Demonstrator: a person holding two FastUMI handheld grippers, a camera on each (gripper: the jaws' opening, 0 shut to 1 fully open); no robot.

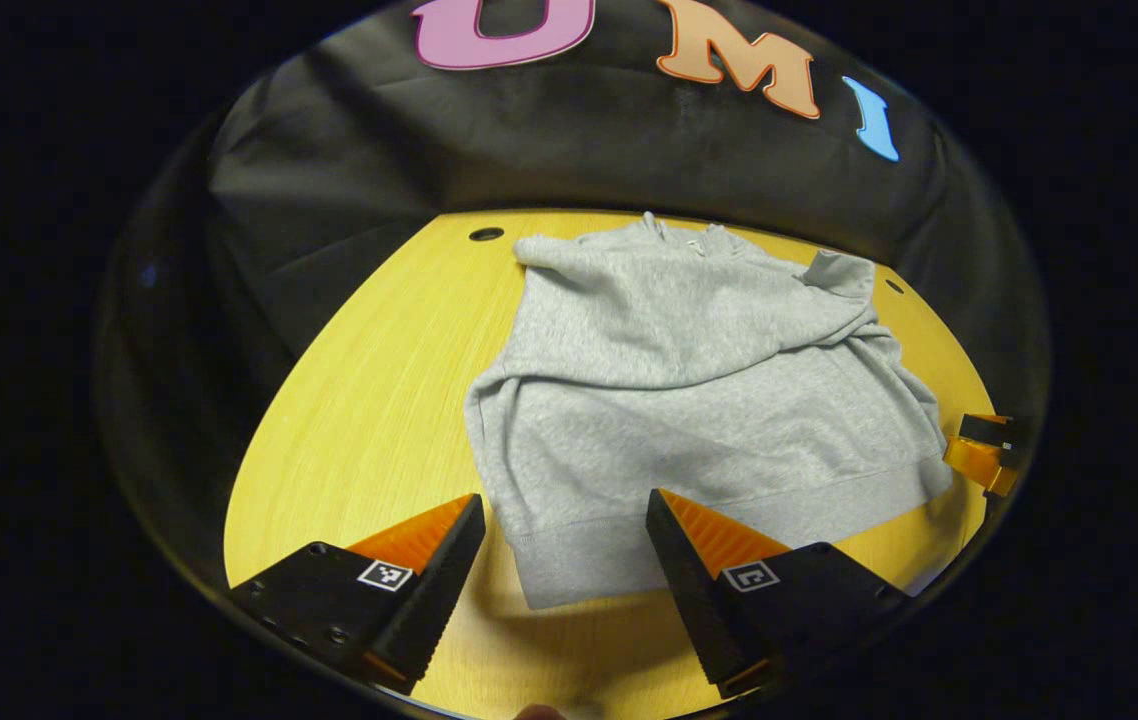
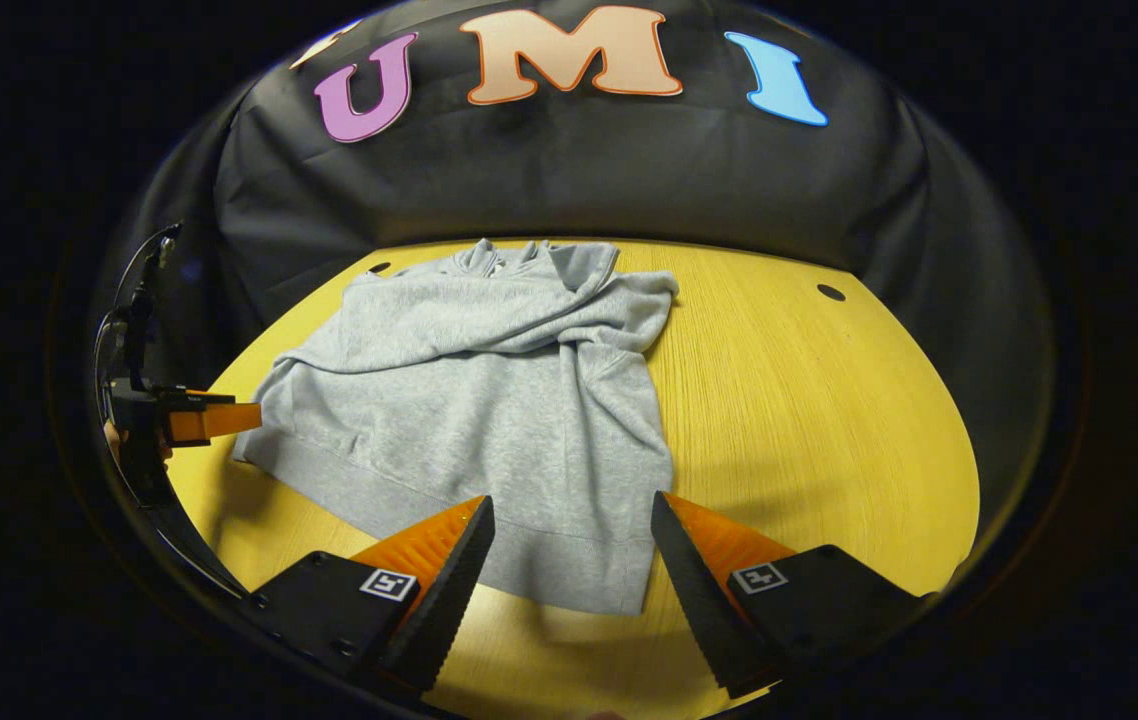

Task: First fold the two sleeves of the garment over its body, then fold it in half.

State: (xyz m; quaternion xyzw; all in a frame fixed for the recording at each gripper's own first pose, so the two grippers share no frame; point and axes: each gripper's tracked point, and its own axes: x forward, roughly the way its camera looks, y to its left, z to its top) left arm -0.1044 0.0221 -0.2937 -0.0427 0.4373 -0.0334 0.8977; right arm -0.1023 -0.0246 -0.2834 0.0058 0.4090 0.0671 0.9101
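A grey sweatshirt lies flat on the yellow wooden table, collar at the far side, hem toward me. Both sleeves lie folded across its chest. My left gripper hangs open above the hem's left corner, nothing between its fingers. In the right gripper view the same sweatshirt spreads over the table, and my right gripper stands open over the hem's right corner. The left gripper also appears at the far left of that view; the right gripper appears at the right edge of the left gripper view.
Bare tabletop lies to the left of the garment in the left gripper view and to its right in the right gripper view. Small dark holes sit near the table's far edge. Black cloth closes the back.
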